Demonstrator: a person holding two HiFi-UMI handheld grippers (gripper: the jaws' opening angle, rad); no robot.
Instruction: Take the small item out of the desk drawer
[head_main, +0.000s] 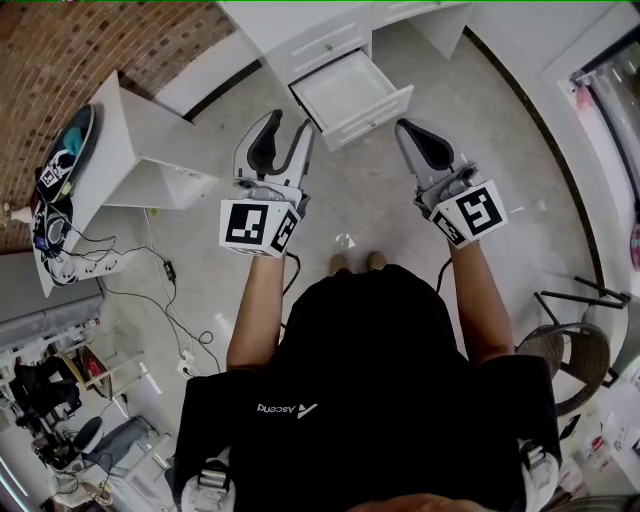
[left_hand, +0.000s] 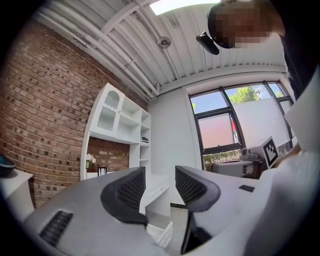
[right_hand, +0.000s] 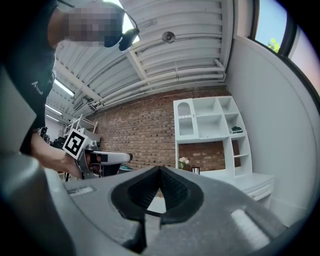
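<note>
Black shirt (head_main: 380, 400); left gripper (head_main: 289, 124) spread, right gripper (head_main: 405, 128) closed empty — open drawer (head_main: 372, 112) ahead, cables (head_main: 150, 262) left.

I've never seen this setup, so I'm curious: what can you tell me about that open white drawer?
The drawer is white, seemingly painted wood, and stands pulled well out of the white desk, its front panel toward the person. It is shallow and rectangular; the inside looks pale and bare, with no small item showing from the head view. Nothing touches it.
</note>
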